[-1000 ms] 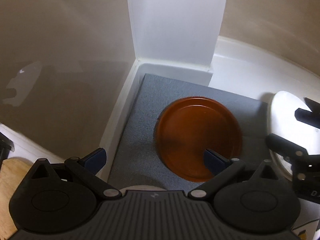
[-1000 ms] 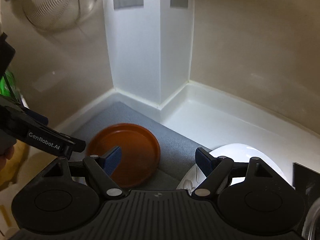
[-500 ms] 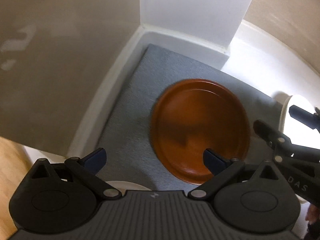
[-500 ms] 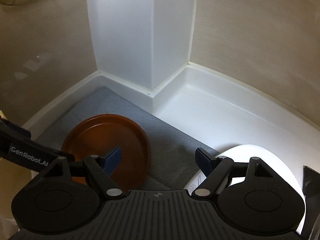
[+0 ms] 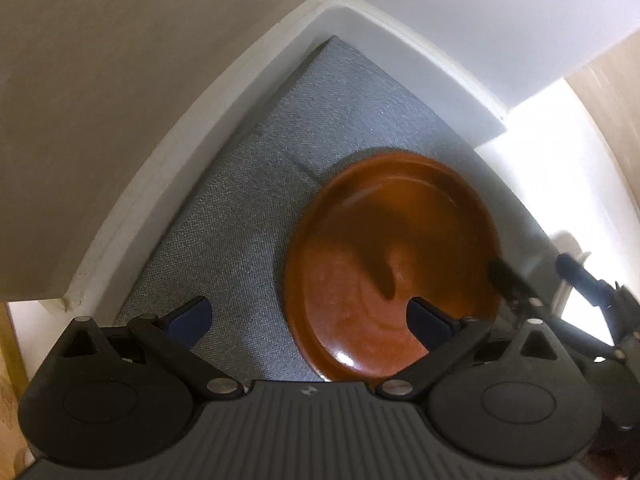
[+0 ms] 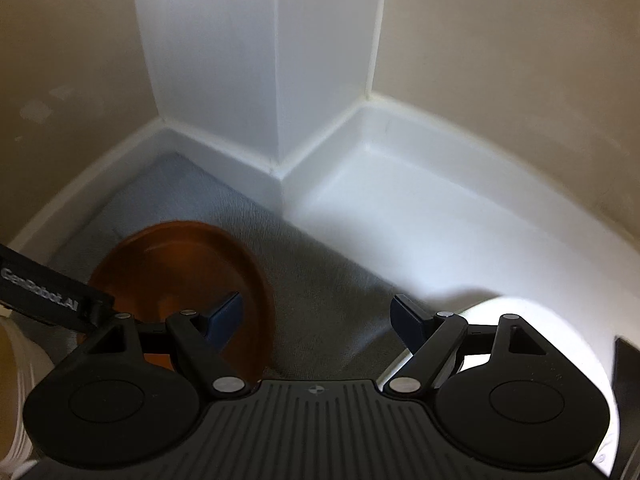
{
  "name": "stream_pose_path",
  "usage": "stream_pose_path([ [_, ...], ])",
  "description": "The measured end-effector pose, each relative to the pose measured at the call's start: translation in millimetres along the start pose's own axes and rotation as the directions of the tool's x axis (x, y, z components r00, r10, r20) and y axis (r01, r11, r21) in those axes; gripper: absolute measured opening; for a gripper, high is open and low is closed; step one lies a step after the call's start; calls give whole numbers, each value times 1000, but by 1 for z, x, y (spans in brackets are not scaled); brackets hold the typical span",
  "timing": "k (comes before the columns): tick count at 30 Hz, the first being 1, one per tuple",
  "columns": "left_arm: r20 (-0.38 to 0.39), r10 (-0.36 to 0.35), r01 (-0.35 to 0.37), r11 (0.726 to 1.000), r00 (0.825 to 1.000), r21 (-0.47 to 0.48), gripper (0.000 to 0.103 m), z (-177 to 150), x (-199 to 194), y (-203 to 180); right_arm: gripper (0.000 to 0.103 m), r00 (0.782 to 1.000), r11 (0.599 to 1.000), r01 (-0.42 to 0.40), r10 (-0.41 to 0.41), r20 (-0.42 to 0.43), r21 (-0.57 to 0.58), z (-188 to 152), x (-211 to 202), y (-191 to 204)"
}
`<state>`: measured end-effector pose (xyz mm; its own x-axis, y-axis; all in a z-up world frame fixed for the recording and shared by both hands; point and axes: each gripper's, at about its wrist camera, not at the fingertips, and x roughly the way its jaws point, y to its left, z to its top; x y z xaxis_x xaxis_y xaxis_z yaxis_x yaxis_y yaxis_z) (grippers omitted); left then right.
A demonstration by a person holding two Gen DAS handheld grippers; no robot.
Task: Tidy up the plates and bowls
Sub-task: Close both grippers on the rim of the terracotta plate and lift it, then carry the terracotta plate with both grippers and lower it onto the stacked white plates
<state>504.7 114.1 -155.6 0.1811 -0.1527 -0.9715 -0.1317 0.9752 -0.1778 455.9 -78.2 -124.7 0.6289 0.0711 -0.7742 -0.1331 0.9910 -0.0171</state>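
The left gripper (image 5: 308, 316) has its fingers (image 5: 188, 314) spread wide with nothing between them, one over the grey mat (image 5: 240, 208) and the other over the near part of the brown plate (image 5: 394, 264). The right gripper (image 6: 318, 320) is spread just as wide and also empty, with one of its fingers (image 6: 224, 314) above the plate's edge and the other close to the rim of a white dish (image 6: 560, 328) at the right. The plate lies flat on the mat, in the corner of a white surface (image 6: 400, 208) where a white pillar (image 6: 240, 60) meets beige walls. It is round, shallow and glossy, with a low raised rim and a bright glint near its front edge. It is probably glazed ceramic or hard plastic: stiff, of moderate weight, slippery and liable to chip if it is knocked against the white dish. Because it sits flush on the mat, the rim is likely the only place to take hold, with one finger inside the lip and one outside, pinching firmly at the near edge. The mat's soft weave may give a little, letting the outer finger get under the rim.
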Motion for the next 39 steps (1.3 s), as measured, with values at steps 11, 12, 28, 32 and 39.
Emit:
stream_pose_path([
  [11,-2,-49,49,999,999,-5,102,-2,-5,5,63,992,994,-111,110,-57,-22,-8,19,13],
  [12,-5,-82,82,997,997,-13,101,-3,-7,7,45,992,993,-117,116,-44,-34,-9,16,14],
  [28,93,-70,65,996,993,54,18,-12,-24,15,8,998,998,-59,60,2,-23,-11,5,5],
  [32,145,-68,55,994,987,96,16,-21,-40,12,7,997,999,-49,49,58,6,-8,-11,-3],
  [39,208,-111,83,987,972,141,14,-36,-73,12,7,988,999,-34,31,154,23,-10,-58,-13],
])
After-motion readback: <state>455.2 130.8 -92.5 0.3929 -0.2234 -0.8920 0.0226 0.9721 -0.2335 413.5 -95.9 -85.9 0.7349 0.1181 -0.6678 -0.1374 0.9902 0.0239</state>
